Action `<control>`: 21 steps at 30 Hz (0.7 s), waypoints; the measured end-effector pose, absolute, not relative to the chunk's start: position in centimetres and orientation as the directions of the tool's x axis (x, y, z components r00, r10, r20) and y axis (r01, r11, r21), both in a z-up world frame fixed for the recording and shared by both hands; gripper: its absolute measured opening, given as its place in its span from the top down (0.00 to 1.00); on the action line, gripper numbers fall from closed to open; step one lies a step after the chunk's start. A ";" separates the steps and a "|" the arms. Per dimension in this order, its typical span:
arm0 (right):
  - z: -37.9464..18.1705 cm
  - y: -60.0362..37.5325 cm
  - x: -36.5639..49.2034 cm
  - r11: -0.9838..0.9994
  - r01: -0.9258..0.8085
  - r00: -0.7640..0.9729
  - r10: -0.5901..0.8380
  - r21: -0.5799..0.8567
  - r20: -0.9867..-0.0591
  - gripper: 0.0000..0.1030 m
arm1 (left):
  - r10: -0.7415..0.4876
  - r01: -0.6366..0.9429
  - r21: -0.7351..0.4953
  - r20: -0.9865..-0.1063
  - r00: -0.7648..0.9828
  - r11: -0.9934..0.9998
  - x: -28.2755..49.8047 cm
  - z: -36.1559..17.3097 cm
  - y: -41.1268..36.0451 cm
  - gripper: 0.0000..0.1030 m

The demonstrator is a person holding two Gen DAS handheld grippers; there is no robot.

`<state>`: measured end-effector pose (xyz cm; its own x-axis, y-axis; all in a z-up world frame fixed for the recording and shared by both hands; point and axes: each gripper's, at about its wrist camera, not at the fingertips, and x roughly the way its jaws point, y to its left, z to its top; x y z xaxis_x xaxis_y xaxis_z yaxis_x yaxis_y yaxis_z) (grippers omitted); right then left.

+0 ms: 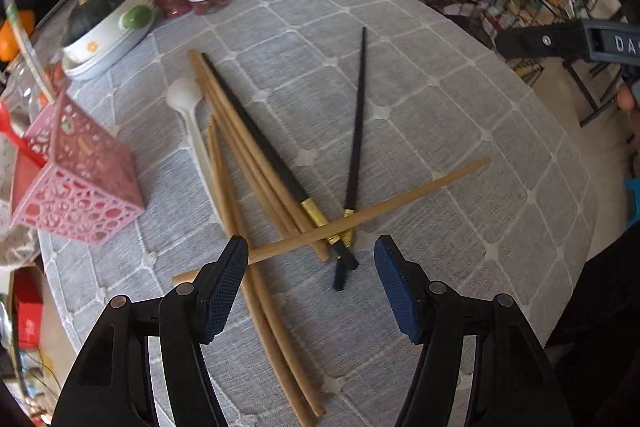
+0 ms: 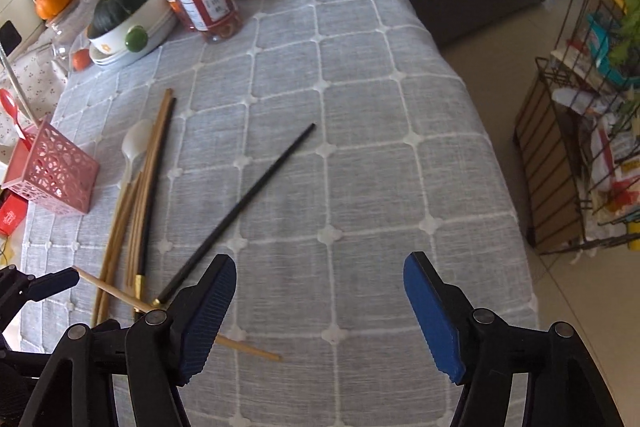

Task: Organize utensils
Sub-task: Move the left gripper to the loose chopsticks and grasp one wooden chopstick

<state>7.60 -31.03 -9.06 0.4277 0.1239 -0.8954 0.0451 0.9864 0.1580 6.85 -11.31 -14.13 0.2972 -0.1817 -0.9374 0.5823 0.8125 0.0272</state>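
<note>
Chopsticks (image 1: 256, 163) and a white spoon (image 1: 188, 107) lay loose on the worktop (image 1: 440, 131), the pink basket (image 1: 76, 179) at nine o'clock held little we could see, and our left gripper (image 1: 310, 287) and right gripper (image 2: 320, 311) hovered wide, empty-fingered, sorting barely begun.

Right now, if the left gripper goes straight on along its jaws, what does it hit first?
Most likely the crossed chopsticks: the left gripper, jaws open and empty, points down at where the tan and black ones overlap on the tablecloth. Depth is unclear, so which stick comes first I cannot tell.
</note>
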 end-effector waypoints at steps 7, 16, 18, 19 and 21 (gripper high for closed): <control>-9.0 -34.0 7.7 0.984 0.071 0.430 0.117 0.163 -0.895 0.27 | -0.234 0.768 0.058 -0.935 0.265 0.637 6.1 -14.5 -16.6 0.50; -8.8 -36.4 8.1 0.973 0.125 0.449 0.120 0.196 -0.885 0.27 | -0.212 0.805 -0.013 -0.967 0.142 0.594 7.7 -16.6 -20.2 0.83; -8.8 -36.7 8.2 0.971 0.132 0.450 0.123 0.202 -0.884 0.27 | -0.195 0.786 -0.007 -0.970 0.145 0.619 8.2 -16.7 -20.2 0.92; -8.9 -36.8 8.2 0.970 0.135 0.450 0.124 0.205 -0.885 0.27 | -0.189 0.768 -0.006 -0.971 0.150 0.640 8.6 -16.7 -20.1 0.92; -9.0 -37.1 8.4 0.967 0.142 0.446 0.129 0.213 -0.886 0.27 | -0.167 0.713 -0.008 -0.974 0.154 0.702 9.4 -16.8 -19.5 0.94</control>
<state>8.36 -37.05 -9.03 0.4459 0.1293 -0.8857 0.1420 0.9668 0.2126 9.41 -19.53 -16.77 0.1538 -0.1673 -0.9738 0.7126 0.7016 -0.0080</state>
